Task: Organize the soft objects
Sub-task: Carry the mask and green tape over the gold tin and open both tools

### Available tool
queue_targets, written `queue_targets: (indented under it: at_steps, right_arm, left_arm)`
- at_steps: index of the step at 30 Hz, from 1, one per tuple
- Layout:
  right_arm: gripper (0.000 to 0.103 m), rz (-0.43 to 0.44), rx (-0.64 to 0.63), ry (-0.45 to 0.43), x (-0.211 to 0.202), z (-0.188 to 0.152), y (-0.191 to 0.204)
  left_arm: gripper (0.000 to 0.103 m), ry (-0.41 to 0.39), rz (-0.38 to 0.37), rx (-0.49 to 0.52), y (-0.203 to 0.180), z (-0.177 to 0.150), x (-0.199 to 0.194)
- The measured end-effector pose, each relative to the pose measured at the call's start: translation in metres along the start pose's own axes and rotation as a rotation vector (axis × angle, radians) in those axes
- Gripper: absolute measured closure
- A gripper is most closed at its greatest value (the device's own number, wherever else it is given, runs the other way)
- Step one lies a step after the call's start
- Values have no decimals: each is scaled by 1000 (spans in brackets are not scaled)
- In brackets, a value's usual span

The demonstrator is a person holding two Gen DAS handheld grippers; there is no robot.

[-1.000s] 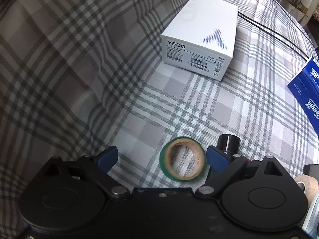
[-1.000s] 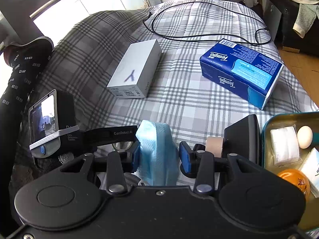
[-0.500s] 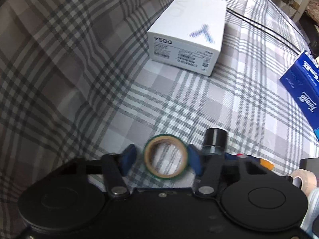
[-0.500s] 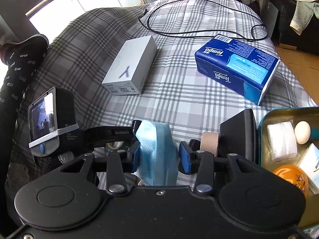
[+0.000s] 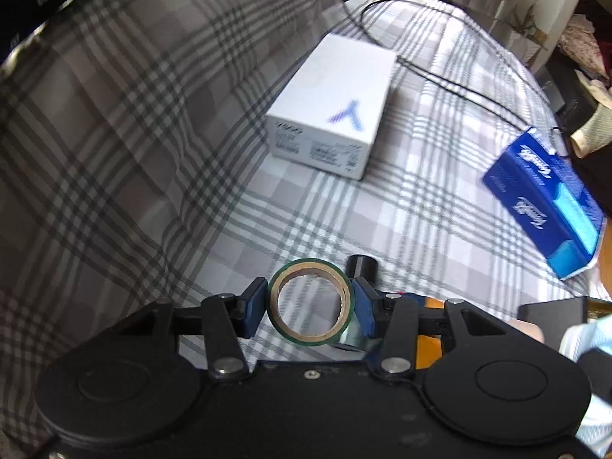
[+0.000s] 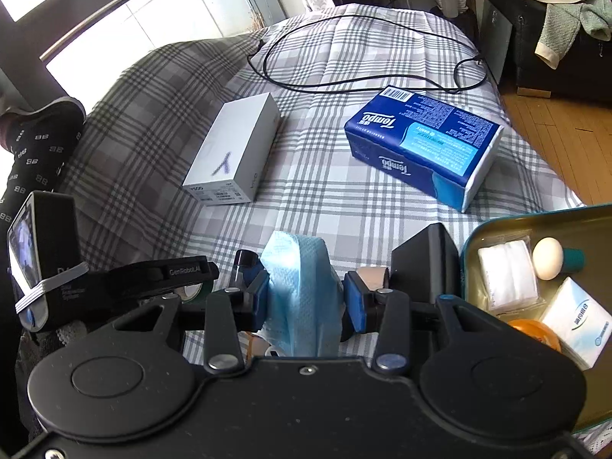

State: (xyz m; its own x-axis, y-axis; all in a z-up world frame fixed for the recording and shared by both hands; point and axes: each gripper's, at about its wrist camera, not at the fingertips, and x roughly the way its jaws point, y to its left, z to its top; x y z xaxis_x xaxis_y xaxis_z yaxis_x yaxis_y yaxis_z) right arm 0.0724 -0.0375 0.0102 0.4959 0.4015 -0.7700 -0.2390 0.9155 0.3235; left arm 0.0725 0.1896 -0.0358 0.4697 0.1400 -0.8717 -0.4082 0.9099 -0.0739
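Note:
My left gripper is shut on a green tape roll, held off the plaid bedspread with both blue pads against its sides. My right gripper is shut on a folded light-blue face mask that stands up between its pads. To the right of it lies an open teal tin holding a white pad, an egg-shaped white thing, a white sachet and something orange. The left gripper body shows at the left of the right wrist view.
A white phone box and a blue Tempo tissue pack lie farther out on the bed. A black cable loops beyond them. A small black cylinder, a beige tape roll and a black box sit near the grippers.
My left gripper closed on the green tape roll and lifted it off the bedspread. The right gripper kept its hold on the mask and drifted slightly.

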Motion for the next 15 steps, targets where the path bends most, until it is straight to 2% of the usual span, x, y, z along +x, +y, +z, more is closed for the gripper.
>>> queue_targets:
  at_steps: [5, 10, 15]
  right_arm:
    - [60, -57, 25, -35, -26, 9, -23]
    - [60, -138, 56, -66, -58, 21, -54]
    - [60, -229, 107, -80, -87, 33, -89]
  left_arm:
    - [58, -40, -63, 89, -34, -9, -33]
    - [58, -63, -155, 199, -78, -25, -65]
    - [58, -79, -208, 313, -119, -44, -90]
